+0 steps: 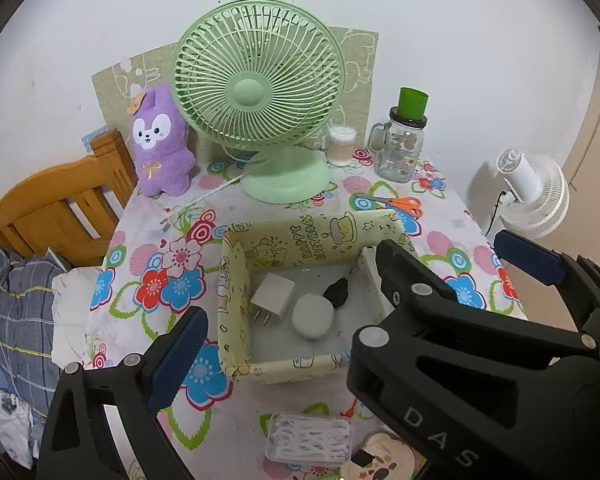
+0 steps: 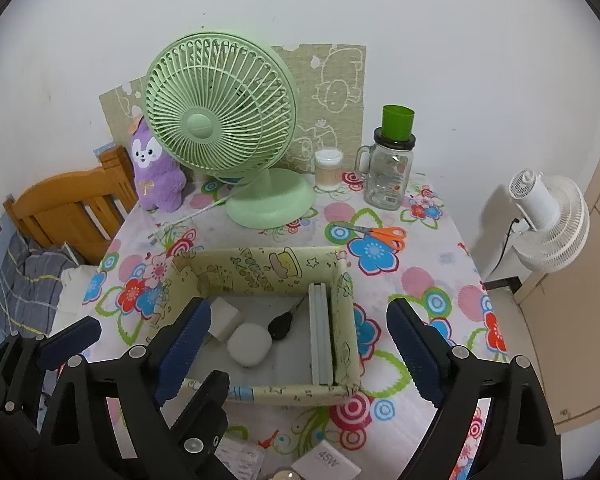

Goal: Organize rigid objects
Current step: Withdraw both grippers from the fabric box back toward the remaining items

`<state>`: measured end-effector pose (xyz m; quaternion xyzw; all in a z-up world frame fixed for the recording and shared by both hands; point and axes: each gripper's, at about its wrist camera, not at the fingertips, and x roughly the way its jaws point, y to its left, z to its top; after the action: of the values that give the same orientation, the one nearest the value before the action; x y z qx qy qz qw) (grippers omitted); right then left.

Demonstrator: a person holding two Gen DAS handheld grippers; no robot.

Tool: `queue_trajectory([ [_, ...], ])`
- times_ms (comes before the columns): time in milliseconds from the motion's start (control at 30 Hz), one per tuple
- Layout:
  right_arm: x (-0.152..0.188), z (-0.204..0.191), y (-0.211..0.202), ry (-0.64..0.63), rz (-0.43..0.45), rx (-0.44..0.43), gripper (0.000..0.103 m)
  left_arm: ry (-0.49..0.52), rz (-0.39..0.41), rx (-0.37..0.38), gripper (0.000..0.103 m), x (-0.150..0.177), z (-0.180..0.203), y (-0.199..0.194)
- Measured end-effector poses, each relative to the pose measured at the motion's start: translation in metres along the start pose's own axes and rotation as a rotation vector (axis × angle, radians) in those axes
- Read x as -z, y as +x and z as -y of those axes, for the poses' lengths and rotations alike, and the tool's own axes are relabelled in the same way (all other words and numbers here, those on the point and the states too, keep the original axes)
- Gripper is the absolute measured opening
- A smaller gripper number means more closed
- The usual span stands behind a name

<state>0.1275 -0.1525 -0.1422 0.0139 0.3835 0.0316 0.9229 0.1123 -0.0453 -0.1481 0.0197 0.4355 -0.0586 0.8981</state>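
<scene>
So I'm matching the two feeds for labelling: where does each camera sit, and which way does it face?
Left wrist: sits on the left gripper, looks down and forward at the open box; both own open fingers show, with the right gripper's finger beyond.
Right wrist: sits on the right gripper, looks down into the same box; its open fingers show, the left gripper at lower left.
Shared: box, white charger, black key, green fan, orange scissors.

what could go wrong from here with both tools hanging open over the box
The left tool and right tool, both empty, crowd over the paper-covered box; they may knock each other or dent its thin wall. Reaching for the orange scissors could bump the glass jar, whose loose green cup might topple.
</scene>
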Motion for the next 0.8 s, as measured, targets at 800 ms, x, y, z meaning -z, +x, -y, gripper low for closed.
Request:
queue_trajectory([
  [800, 0.027, 0.0, -0.056, 0.063, 0.032, 0.058, 0.095, 0.006, 0.056, 0.048, 0.1, 0.028, -0.01, -0.052],
])
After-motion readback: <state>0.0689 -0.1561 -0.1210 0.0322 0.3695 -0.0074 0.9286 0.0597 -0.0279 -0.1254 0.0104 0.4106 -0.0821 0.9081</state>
